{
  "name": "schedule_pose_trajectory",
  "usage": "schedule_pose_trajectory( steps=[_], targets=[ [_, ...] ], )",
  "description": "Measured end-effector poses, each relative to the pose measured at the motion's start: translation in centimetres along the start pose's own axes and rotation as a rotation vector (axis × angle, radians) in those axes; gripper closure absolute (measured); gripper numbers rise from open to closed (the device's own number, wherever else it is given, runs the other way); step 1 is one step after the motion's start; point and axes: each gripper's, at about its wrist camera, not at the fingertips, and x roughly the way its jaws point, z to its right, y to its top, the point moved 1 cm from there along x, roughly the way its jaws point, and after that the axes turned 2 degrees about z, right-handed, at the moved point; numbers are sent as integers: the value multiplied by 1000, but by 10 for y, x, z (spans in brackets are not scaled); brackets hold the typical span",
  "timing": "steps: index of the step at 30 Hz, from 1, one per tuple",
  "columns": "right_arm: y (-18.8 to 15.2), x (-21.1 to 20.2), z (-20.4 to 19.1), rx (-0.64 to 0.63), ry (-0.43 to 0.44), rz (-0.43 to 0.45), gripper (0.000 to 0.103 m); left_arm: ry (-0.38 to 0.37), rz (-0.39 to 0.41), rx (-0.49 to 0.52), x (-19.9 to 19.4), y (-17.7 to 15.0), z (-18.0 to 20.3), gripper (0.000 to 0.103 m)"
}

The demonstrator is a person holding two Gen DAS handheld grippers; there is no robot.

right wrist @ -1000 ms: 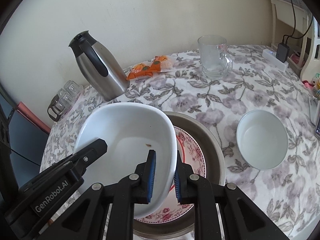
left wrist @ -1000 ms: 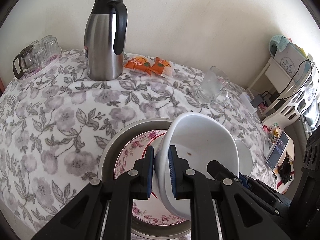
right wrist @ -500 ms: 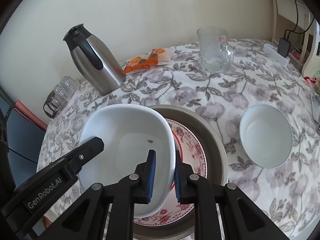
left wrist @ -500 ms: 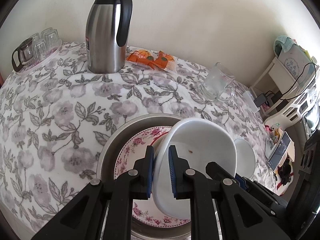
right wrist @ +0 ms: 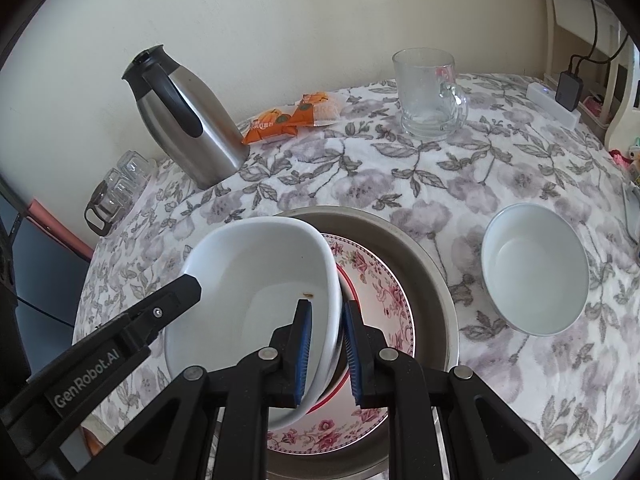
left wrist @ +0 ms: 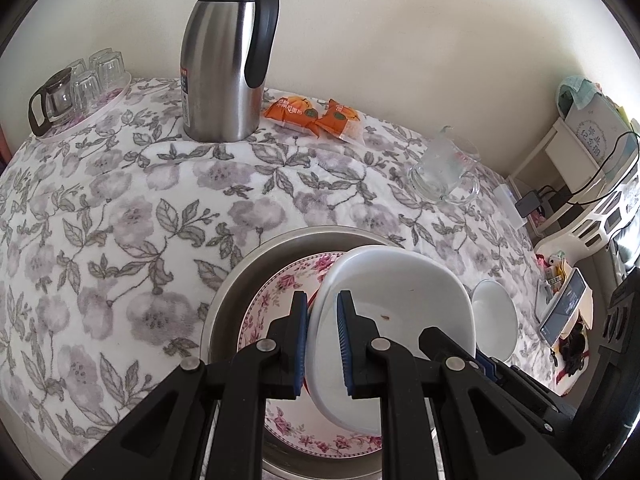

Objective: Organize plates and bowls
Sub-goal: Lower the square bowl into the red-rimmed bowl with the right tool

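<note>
A flowered plate [right wrist: 376, 292] lies inside a metal basin [right wrist: 432, 264] at the near edge of the table [left wrist: 120, 208]. Above them a large white bowl [right wrist: 256, 280] hangs tilted, empty but for a small brown speck. The left gripper [left wrist: 322, 344] is clamped narrow on its left rim and the right gripper [right wrist: 327, 354] on its right rim, both slanting steeply down. A smaller white bowl [right wrist: 534, 274] stands empty near the table's right edge, just beside the basin. A glass mug [right wrist: 428, 92] near the far edge is empty.
</note>
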Motion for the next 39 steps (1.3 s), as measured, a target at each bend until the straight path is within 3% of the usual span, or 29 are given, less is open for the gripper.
schedule_pose_trajectory(
  steps=[16,39],
  targets=[
    [2,-4,1,5,10,14,85,2,-8,-3,4,-2,-1,88],
    [5,-18,-1,2,9,37,85,-10,57,-1,-21,3,0,88]
  ],
)
